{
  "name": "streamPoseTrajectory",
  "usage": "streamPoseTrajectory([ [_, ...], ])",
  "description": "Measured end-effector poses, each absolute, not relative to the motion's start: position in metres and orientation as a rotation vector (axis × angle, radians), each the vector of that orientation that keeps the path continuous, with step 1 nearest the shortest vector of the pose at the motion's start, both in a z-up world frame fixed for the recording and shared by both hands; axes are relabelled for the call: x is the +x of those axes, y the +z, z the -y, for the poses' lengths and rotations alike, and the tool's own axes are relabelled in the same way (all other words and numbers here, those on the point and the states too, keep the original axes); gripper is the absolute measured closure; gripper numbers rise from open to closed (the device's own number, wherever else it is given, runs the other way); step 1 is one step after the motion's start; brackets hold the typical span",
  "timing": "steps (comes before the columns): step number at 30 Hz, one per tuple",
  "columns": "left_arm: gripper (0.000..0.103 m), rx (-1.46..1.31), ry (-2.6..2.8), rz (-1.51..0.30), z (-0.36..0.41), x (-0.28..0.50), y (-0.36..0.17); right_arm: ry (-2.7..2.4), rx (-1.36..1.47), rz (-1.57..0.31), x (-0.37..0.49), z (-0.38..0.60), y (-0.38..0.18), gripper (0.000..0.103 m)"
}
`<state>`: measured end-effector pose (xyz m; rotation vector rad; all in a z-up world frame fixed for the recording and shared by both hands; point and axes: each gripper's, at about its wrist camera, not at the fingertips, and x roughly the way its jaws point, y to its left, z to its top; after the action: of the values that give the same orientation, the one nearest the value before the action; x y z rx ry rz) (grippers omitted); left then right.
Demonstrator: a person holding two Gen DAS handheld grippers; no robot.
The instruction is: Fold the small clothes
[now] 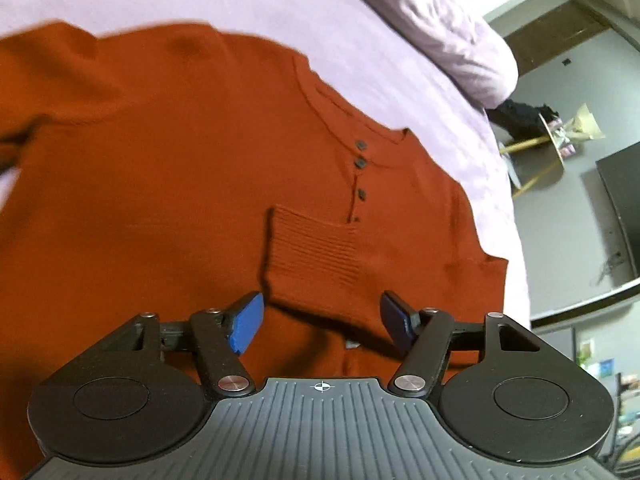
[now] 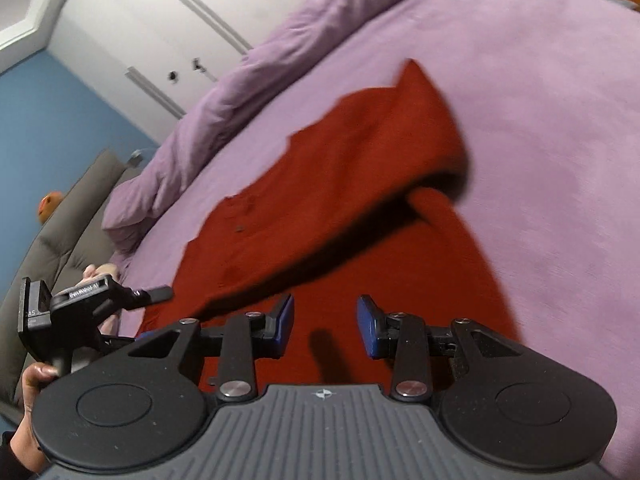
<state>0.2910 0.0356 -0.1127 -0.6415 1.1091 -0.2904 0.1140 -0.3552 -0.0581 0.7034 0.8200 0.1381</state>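
Around the rust-orange henley sweater (image 1: 168, 184) there is little besides the lilac bedsheet (image 1: 248, 4) it lies on. It is spread front side up, with three dark buttons (image 1: 361, 163) running down from the neckline and a ribbed cuff (image 1: 312, 256) of one sleeve folded across the chest. In the right wrist view another sleeve (image 2: 424, 132) is laid back over the body, its fold raised and casting a dark shadow on the knit beneath.

A rumpled lilac duvet (image 2: 256, 68) is bunched along the far side of the bed, well apart from the sweater. Behind it stand white wardrobe doors (image 2: 192, 20) and a blue wall (image 2: 52, 128); a grey sofa (image 2: 60, 220) runs along the bed's left edge. Off the bed's other side, the left wrist view shows a round side table (image 1: 554, 136) on pale legs and a dark screen (image 1: 622, 208) on the floor beyond.

The left gripper (image 1: 322, 322) hangs just above the sweater's lower chest, jaws well apart with nothing between the blue pads. The right gripper (image 2: 325, 326) is over the body of the garment, jaws partly apart and also empty. At the bed's left edge, in the right wrist view, a hand (image 2: 30, 380) holds the left gripper's handle.

Bare sheet lies open on the sweater's right and beyond its collar; the near shoulder (image 1: 480, 268) lies close to the mattress edge.
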Motion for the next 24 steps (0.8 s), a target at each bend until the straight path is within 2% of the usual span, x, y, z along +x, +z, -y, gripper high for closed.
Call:
streamPoseTrajectory([
  [5,0.052,-0.631,-0.263,-1.139,-0.024,0.312,-0.130,0.121,0.721,-0.808,0.105,0.362,-0.067,0.070],
  [8,0.087,-0.609,-0.245,-1.122,-0.022,0.318,-0.128,0.120,0.715,-0.807,0.102,0.364,-0.066,0.070],
  [9,0.093,-0.604,-0.245,-1.118,-0.023,0.319,-0.127,0.117,0.712,-0.807,0.104,0.364,-0.065,0.070],
  [11,0.093,-0.596,-0.244,-1.096,-0.026,0.321,-0.120,0.099,0.693,-0.803,0.107,0.365,-0.063,0.070],
  [14,0.094,-0.510,-0.249,-0.952,-0.038,0.315,-0.083,-0.038,0.570,-0.790,0.110,0.371,-0.055,0.072],
  [16,0.094,-0.415,-0.219,-0.869,-0.046,0.312,-0.061,-0.105,0.501,-0.788,0.112,0.377,-0.052,0.090],
  [17,0.094,-0.343,-0.185,-0.826,-0.050,0.309,-0.051,-0.106,0.516,-0.793,0.112,0.381,-0.051,0.090],
  [20,0.093,-0.248,-0.155,-0.787,-0.060,0.307,-0.043,-0.045,0.658,-0.792,0.116,0.385,-0.048,0.083],
  [22,0.093,-0.252,-0.150,-0.792,-0.065,0.310,-0.046,0.028,0.749,-0.759,0.124,0.381,-0.045,0.067],
  [24,0.093,-0.256,-0.145,-0.800,-0.068,0.310,-0.051,0.055,0.784,-0.759,0.140,0.371,-0.046,0.060],
])
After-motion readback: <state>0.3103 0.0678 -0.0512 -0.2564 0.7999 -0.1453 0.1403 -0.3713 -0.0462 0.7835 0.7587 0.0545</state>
